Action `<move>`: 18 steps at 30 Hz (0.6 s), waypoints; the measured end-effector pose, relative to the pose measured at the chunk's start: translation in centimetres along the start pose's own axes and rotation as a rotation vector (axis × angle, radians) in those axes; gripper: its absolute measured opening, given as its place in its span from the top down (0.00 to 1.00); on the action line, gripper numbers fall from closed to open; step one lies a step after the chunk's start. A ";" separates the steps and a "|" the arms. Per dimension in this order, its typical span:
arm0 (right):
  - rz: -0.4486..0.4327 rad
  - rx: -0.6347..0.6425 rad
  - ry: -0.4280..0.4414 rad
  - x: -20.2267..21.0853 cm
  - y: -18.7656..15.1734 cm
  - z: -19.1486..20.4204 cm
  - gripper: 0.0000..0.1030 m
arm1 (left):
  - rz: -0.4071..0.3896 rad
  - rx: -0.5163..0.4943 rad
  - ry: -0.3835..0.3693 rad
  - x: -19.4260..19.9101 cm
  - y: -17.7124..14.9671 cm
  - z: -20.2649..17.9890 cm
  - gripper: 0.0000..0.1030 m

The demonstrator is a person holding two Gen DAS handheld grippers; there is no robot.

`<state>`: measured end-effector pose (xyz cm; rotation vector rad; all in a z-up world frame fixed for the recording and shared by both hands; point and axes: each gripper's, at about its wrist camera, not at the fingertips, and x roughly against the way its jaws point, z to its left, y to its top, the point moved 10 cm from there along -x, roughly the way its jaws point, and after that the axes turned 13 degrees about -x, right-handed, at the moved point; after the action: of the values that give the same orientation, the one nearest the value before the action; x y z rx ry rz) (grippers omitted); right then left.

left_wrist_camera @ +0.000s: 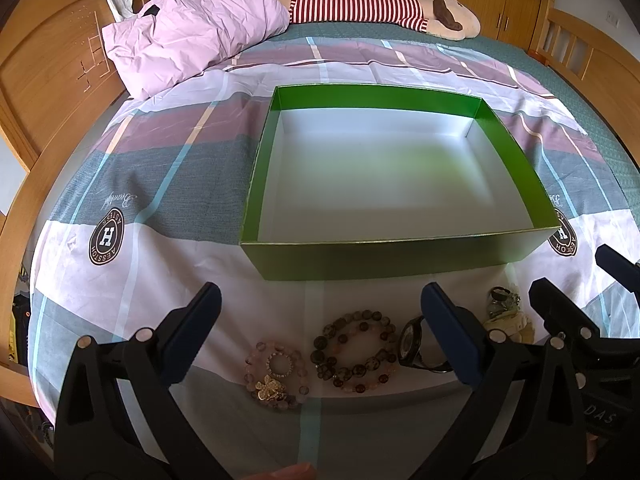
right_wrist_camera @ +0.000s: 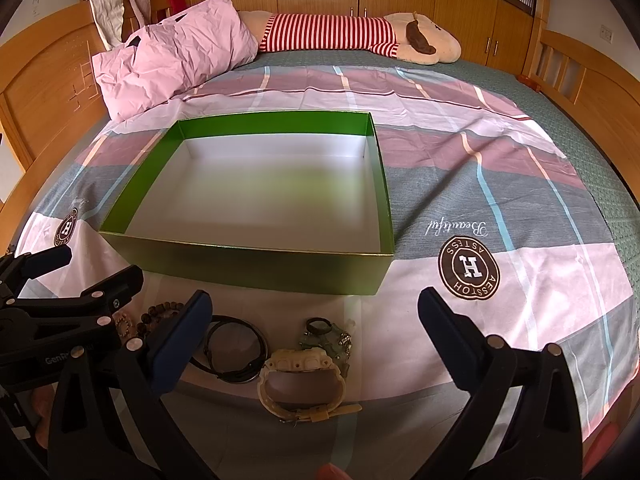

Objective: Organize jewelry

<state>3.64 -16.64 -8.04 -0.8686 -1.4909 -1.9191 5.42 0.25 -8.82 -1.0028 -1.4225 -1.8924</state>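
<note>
Jewelry laid out in a row on the bedspread (right_wrist_camera: 500, 152), just in front of a green box (left_wrist_camera: 384, 258). Partly hidden: black watch (left_wrist_camera: 408, 342) tucked behind a finger of the left gripper (left_wrist_camera: 320, 304); dark bangle (right_wrist_camera: 236, 346) cut off by the right gripper (right_wrist_camera: 314, 306). Hard to read: small greenish tangle with a ring (right_wrist_camera: 328, 334) beside the cream watch (right_wrist_camera: 302, 378). Both grippers hovering wide open, gripping nothing. Round stone beads on two bracelets: brown-pink one (left_wrist_camera: 354, 354), paler one with a gold charm (left_wrist_camera: 276, 376). Box shallow, white inside, smooth card, nothing in it. Pink pillow (left_wrist_camera: 192, 28) crumpled beyond.
</note>
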 end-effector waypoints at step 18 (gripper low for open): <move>0.373 0.025 -0.019 -3.7 -5.7 -4.0 0.33 | 0.093 0.118 -0.163 -2.4 -0.9 5.1 0.03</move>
<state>1.05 -19.11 -15.08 -1.0708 -1.2554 -1.6186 7.17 5.39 -10.48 -1.1668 -1.5327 -1.6723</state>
